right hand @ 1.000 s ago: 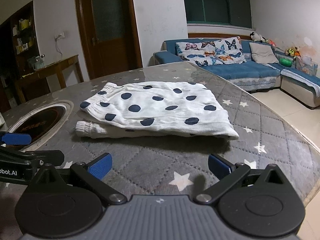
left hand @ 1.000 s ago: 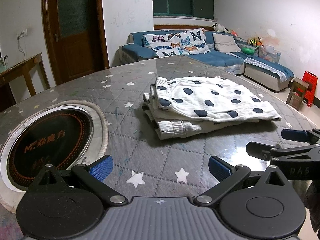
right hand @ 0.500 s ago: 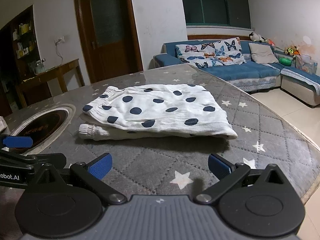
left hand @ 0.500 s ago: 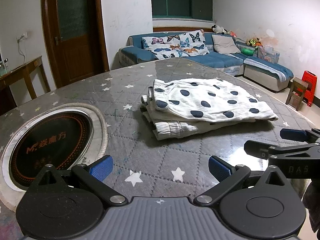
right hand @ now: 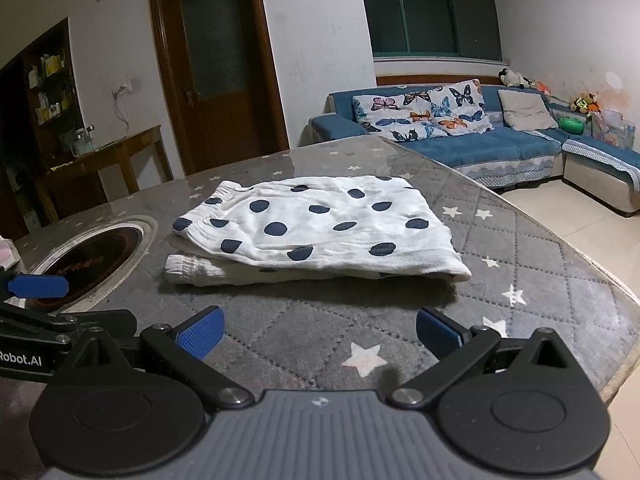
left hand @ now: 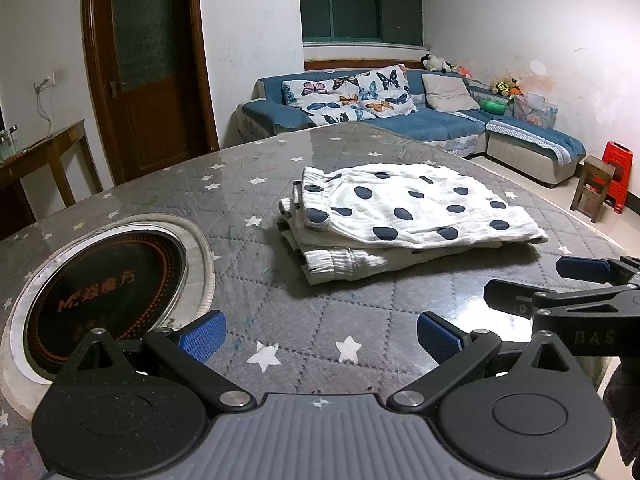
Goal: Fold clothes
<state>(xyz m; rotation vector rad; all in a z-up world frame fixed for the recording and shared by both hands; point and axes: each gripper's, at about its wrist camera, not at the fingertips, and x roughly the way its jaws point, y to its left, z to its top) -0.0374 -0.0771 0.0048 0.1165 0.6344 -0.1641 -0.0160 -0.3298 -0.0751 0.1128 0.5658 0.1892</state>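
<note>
A folded white garment with dark blue dots (left hand: 404, 210) lies on the grey star-quilted table (left hand: 248, 280), on top of another folded white piece with a ribbed cuff (left hand: 332, 266). It also shows in the right wrist view (right hand: 320, 228). My left gripper (left hand: 320, 336) is open and empty, low over the table's near side, short of the pile. My right gripper (right hand: 318, 332) is open and empty, also short of the pile. The right gripper's fingers (left hand: 580, 270) show at the right of the left wrist view.
A round black induction hob (left hand: 100, 292) is set into the table at the left. The table's curved edge (right hand: 592, 272) runs close on the right. A blue sofa (left hand: 420, 124), a wooden door (left hand: 148, 72), a side table (left hand: 40, 160) and red stools (left hand: 612, 176) stand beyond.
Both grippers have drawn back and risen slightly from the pile, which now looks a little farther off. The clothes have not moved. Both stay open.
</note>
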